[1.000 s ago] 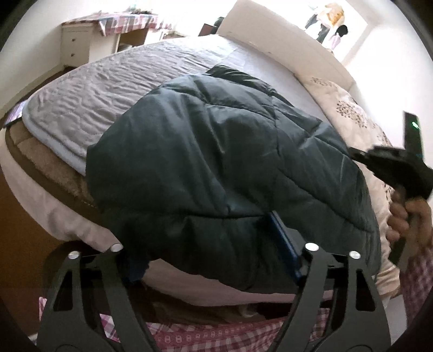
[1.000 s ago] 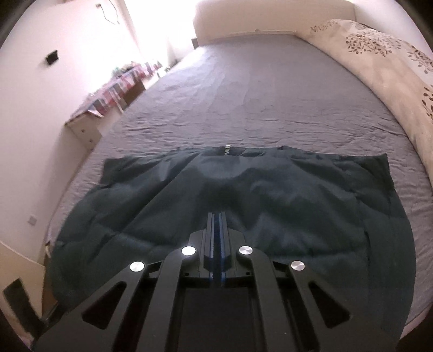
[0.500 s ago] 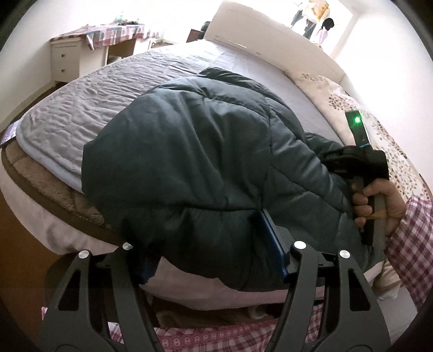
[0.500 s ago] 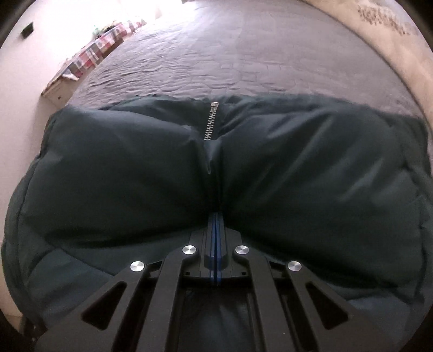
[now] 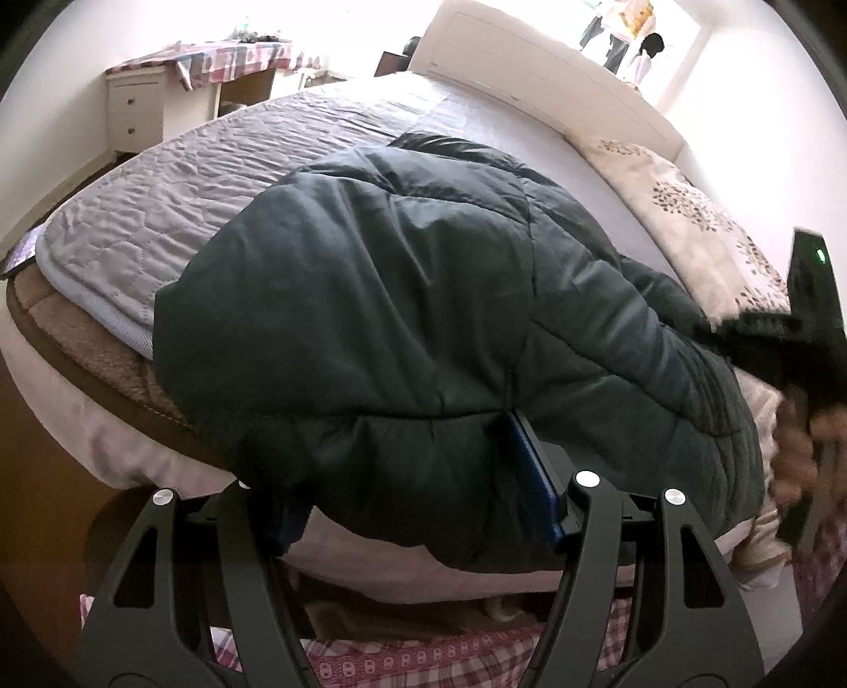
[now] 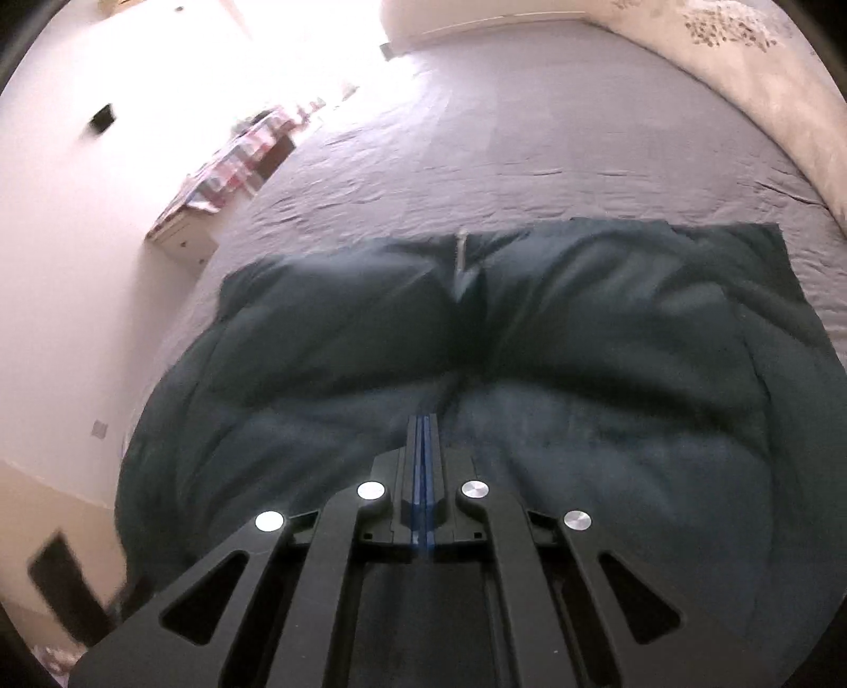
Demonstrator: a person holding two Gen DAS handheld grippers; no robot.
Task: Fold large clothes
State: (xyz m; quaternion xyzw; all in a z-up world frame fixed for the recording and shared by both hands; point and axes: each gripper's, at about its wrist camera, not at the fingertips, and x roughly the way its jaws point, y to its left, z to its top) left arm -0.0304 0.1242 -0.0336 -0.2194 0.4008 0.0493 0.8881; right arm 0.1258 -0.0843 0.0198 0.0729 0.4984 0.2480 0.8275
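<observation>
A dark green puffer jacket (image 5: 397, 296) lies spread on the bed, its hem hanging over the near edge. My left gripper (image 5: 407, 476) holds its jaws wide around a thick roll of that hem, and the blue pads (image 5: 532, 476) press into the padding. In the left wrist view my right gripper (image 5: 709, 331) meets the jacket's right side, held by a blurred hand (image 5: 799, 450). In the right wrist view the right gripper (image 6: 423, 421) is shut, and the jacket (image 6: 609, 344) puckers toward its tip. A zipper (image 6: 461, 259) runs up the middle of the jacket.
A grey quilt (image 5: 212, 174) covers the bed, with a pale headboard (image 5: 503, 47) at the far end. A floral duvet (image 5: 688, 211) lies along the right side. A white desk (image 5: 137, 111) under a checked cloth stands against the left wall. Checked fabric (image 5: 423, 656) shows below my left gripper.
The right gripper dipped close into the jacket half a second ago and has drawn back and to the right, fabric still gathered at its tip. The left gripper stays on the hem.
</observation>
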